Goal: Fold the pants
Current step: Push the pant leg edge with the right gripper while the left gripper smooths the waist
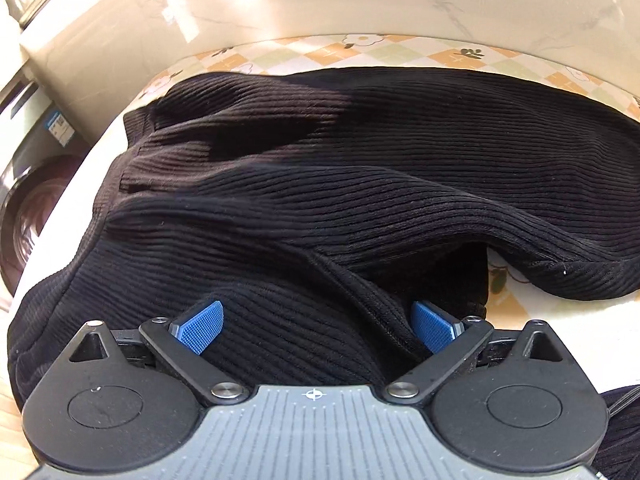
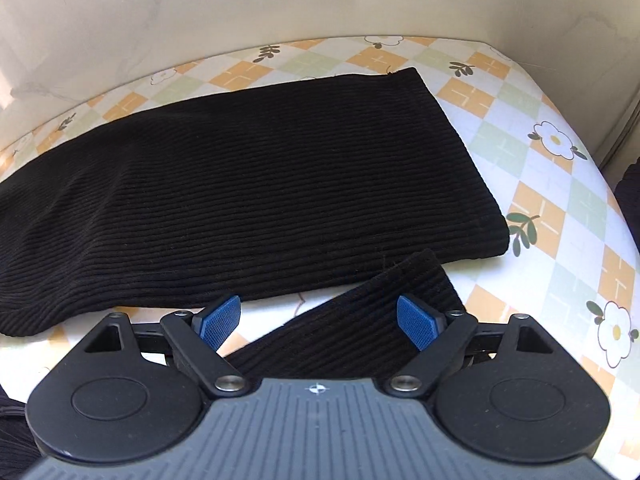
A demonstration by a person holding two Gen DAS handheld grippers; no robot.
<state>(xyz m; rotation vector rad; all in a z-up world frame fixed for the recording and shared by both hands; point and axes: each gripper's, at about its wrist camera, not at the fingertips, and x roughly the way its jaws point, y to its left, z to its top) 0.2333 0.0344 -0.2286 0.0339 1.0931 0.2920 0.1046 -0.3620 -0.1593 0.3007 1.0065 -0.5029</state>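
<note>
Black ribbed pants (image 1: 360, 168) lie bunched on the table in the left wrist view, with folds near the waist end at the left. My left gripper (image 1: 318, 326) hovers low over this fabric, jaws wide apart; a raised fold runs between the blue pads (image 1: 200, 326) without being pinched. In the right wrist view one pant leg (image 2: 280, 184) lies flat across the table. The other leg's hem end (image 2: 360, 312) lies slanted under my right gripper (image 2: 319, 322), which is open, its pads apart on either side of the strip.
The table carries a checked cloth with flowers (image 2: 540, 184). A pale marble-look wall (image 2: 280, 0) runs close behind it. A front-loading washing machine (image 1: 28, 200) stands beyond the table's left edge. The table's rounded right edge (image 2: 624, 216) is near the hems.
</note>
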